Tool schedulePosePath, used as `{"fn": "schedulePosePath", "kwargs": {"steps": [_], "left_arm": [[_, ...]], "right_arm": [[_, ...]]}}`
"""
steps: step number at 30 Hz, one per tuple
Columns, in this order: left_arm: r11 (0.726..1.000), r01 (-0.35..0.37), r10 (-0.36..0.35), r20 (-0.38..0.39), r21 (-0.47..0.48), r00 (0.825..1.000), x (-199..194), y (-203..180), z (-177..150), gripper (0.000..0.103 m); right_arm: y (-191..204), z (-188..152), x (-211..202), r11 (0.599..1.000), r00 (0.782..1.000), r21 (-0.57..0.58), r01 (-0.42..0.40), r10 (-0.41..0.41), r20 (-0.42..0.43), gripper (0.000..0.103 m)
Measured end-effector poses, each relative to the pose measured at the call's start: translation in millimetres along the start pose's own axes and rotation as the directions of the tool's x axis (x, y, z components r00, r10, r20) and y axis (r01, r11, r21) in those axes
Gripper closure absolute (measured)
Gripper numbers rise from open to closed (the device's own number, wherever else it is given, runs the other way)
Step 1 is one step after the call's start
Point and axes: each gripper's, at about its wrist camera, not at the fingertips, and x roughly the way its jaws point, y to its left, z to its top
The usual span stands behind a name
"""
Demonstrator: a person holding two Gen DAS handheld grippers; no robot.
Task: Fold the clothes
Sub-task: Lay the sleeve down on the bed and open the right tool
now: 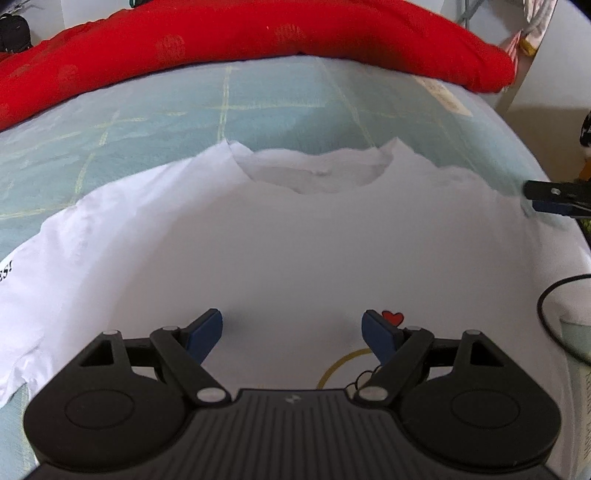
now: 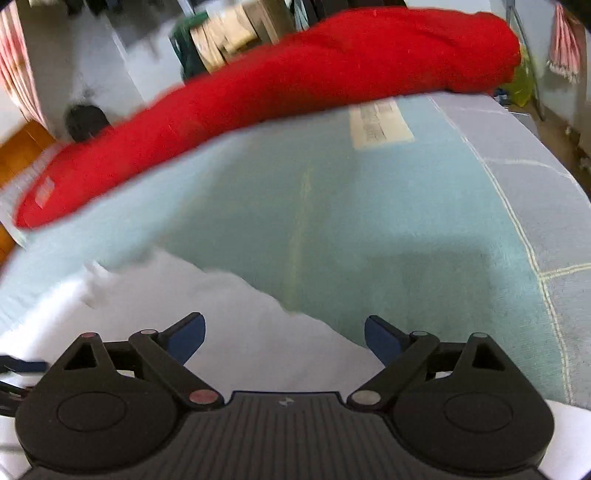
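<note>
A white T-shirt [image 1: 258, 243] lies spread flat on the pale blue checked bed cover [image 1: 155, 118], neckline away from me, with a small red heart print [image 1: 392, 316] and a yellow ring on its front. My left gripper [image 1: 291, 332] hovers over the shirt's chest, jaws wide open, nothing between them. The right gripper's fingers [image 1: 550, 197] show at the shirt's right shoulder edge in the left wrist view. In the right wrist view, my right gripper [image 2: 284, 338] is open above the edge of the white T-shirt [image 2: 229, 317], holding nothing.
A long red bolster [image 1: 258, 40] [image 2: 295, 88] lies across the far side of the bed. A black cable [image 1: 546, 314] loops at the right edge. The bed's right edge [image 2: 535, 184] drops to the floor, with furniture and boxes [image 2: 229, 33] beyond.
</note>
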Motion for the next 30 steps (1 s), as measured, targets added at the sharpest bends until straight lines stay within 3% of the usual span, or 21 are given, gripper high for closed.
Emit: {"fn": "schedulePosePath", "kwargs": {"steps": [4,7,12,16,20,23,27,30], "left_arm": [[1.0,0.003,-0.003,-0.015,0.001,1.0,3.4,6.1,-1.8,0.02],[1.0,0.001,-0.001,-0.016,0.006,1.0,11.0,10.6,-1.9,0.02],[1.0,-0.009,0.009,0.034,0.01,0.999,5.2,16.6,5.1,0.02],[0.999,-0.039,0.039,0.052,0.003,0.998,-3.8,25.2,4.4,0.02],[0.996,-0.079,0.08,0.03,-0.027,0.996,-3.0,41.6,-4.2,0.02],[0.996,-0.087,0.088,0.025,-0.035,0.996,0.6,51.0,-6.9,0.02],[0.994,-0.108,0.109,0.042,-0.028,0.993,-3.0,60.6,-6.3,0.02],[0.994,-0.1,0.102,0.05,-0.04,0.993,-8.6,71.0,-6.0,0.02]], "right_arm": [[26.8,-12.8,-0.9,0.992,0.993,-0.051,-0.113,0.111,-0.048,0.0],[31.7,-20.6,24.6,0.994,0.993,-0.073,-0.082,0.075,-0.095,0.0],[27.9,-0.4,42.0,0.997,0.998,-0.061,0.042,-0.044,-0.033,0.0],[54.3,0.8,23.4,0.991,0.999,-0.128,-0.028,0.023,-0.037,0.0],[78.6,-7.7,36.1,0.973,0.987,-0.188,-0.131,0.11,-0.119,0.0],[81.9,-4.3,61.8,0.968,0.987,-0.226,-0.107,0.077,-0.138,0.0],[79.1,15.4,79.8,0.971,0.996,-0.238,-0.014,-0.008,-0.089,0.0],[95.6,20.4,63.4,0.96,0.996,-0.274,-0.056,0.036,-0.079,0.0]]}}
